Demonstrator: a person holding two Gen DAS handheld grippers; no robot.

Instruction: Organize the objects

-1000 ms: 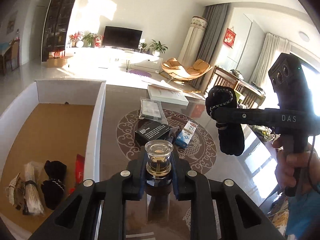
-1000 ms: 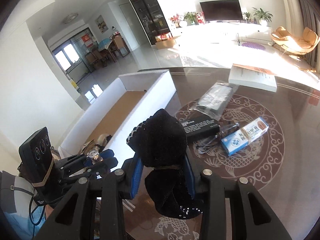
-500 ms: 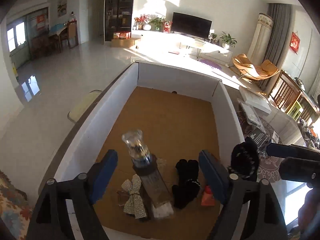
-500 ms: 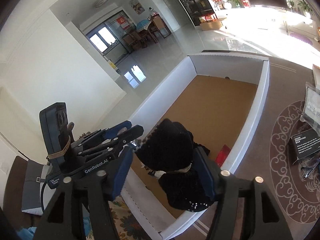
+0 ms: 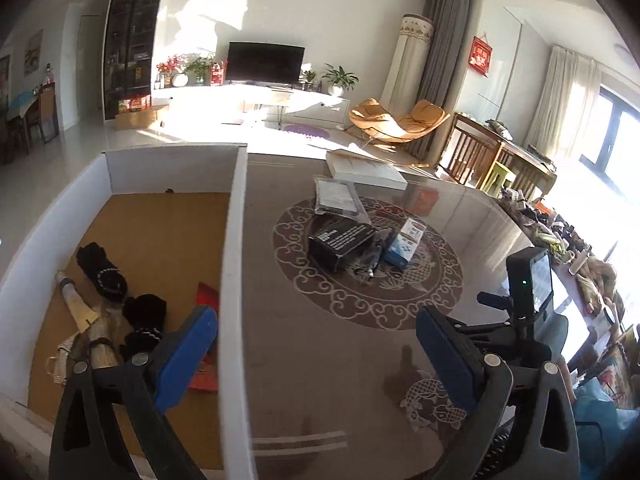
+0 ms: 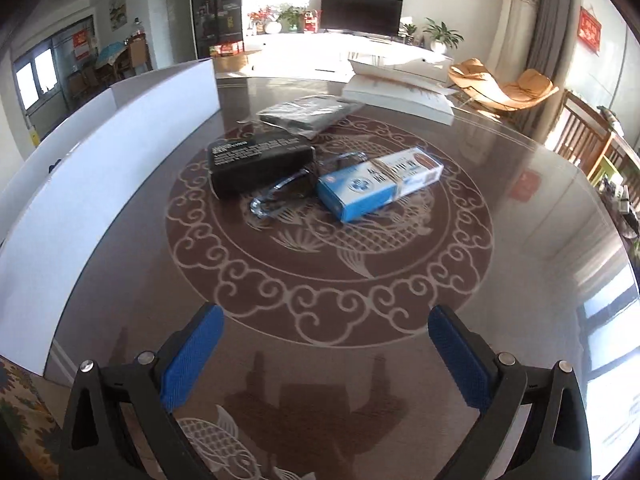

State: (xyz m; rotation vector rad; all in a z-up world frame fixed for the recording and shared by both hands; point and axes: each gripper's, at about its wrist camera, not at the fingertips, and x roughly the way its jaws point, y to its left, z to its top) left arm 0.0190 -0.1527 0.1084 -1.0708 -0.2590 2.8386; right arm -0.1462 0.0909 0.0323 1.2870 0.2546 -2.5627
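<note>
On the left wrist view: my left gripper (image 5: 316, 350) hangs over the white box (image 5: 234, 280) wall, jaws apart, holding nothing.
Inside the box: black socks (image 5: 144, 322), a bottle (image 5: 76, 304) lying flat, and a red packet (image 5: 208, 294), close together on its brown floor.
Beside it: my right gripper (image 5: 516, 320) shows at the right edge.
On the right wrist view: my right gripper (image 6: 326, 354) is above the surface (image 6: 500, 248), jaws apart and empty.
Ahead on the surface: black box (image 6: 256, 162), glasses (image 6: 280, 196) and blue carton (image 6: 380, 182) bunched together; a plastic bag (image 6: 312, 114) and a book (image 6: 400, 94) lie beyond.
</note>
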